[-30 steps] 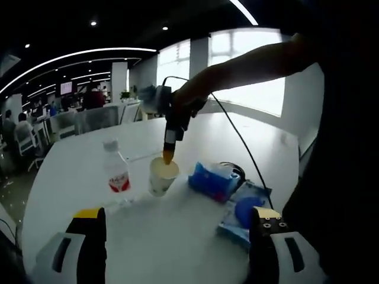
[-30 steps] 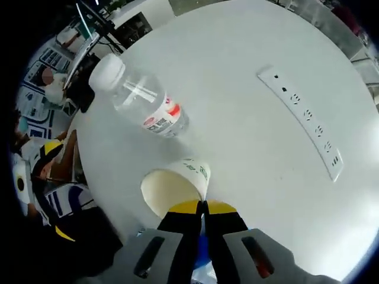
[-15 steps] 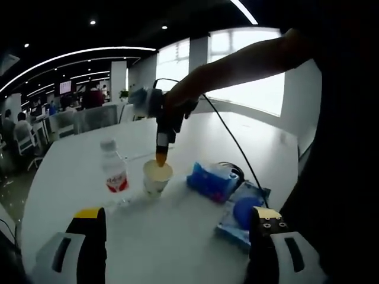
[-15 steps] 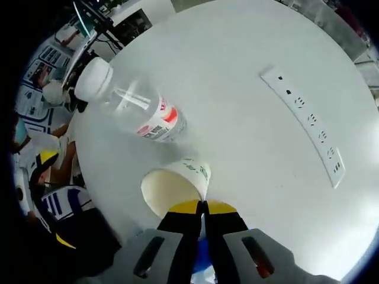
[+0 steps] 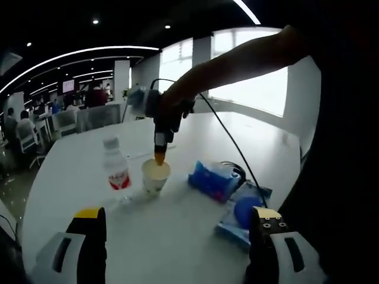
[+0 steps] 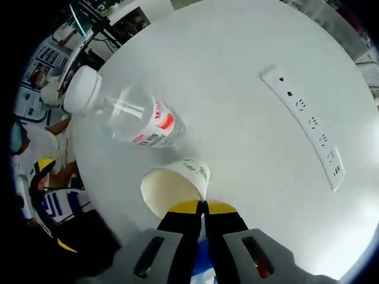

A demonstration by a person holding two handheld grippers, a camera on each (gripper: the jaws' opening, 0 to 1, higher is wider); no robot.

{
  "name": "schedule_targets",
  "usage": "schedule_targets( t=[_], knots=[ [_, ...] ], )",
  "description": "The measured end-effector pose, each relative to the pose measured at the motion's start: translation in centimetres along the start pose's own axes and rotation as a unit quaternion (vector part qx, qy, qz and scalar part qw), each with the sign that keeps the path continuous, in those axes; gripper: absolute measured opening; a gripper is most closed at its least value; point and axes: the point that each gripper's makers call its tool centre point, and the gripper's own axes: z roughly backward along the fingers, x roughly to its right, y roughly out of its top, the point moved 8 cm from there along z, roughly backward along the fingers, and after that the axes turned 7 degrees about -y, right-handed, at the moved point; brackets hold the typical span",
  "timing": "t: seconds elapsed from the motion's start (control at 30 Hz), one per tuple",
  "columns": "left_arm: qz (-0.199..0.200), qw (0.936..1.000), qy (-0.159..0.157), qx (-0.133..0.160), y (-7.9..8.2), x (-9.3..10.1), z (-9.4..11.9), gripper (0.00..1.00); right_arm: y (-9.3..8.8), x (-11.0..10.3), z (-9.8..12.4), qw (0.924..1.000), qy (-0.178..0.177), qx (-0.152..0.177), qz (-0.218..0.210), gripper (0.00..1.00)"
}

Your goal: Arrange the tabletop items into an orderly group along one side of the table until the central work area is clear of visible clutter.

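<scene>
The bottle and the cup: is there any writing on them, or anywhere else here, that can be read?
Bottle: a red and white label with print, too blurred to read.
Cup: small green marks near the rim, too small to read.
Blue packs: no print that can be made out.
Power strip: sockets, no legible text.
No text here can be quoted.

Left view low across table [image 5: 177, 236]; right view steeply down, close.
</scene>
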Motion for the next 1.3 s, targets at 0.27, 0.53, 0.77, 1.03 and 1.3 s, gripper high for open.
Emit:
schedule_targets(
  t=[0.27,0.53,0.77,1.03,1.3],
  knots=[
    [-0.002,1.0,0.003,-0.007,-0.6,-0.2,0.3,0.98,-0.1,0.2,0.3,0.9999,-0.005,0.009,-0.011,0.0],
    [0.004,1.0,0.004,-0.005,-0.8,0.2,0.1,0.98,-0.5,0.6,0.6,0.9995,-0.011,0.017,-0.025,0.0],
    [0.005,1.0,0.005,-0.005,-0.9,0.2,0.4,0.98,-0.2,0.0,0.5,0.999,0.008,0.016,-0.04,0.0],
    [0.011,0.9998,0.014,-0.004,-0.9,0.1,0.8,0.98,0.2,0.1,-0.1,0.9991,0.0,0.013,-0.042,0.0],
    [0.015,0.9997,0.015,-0.008,-1.3,0.1,0.7,0.98,1.1,0.9,-0.6,0.9985,-0.011,0.018,-0.05,0.0]
  ],
)
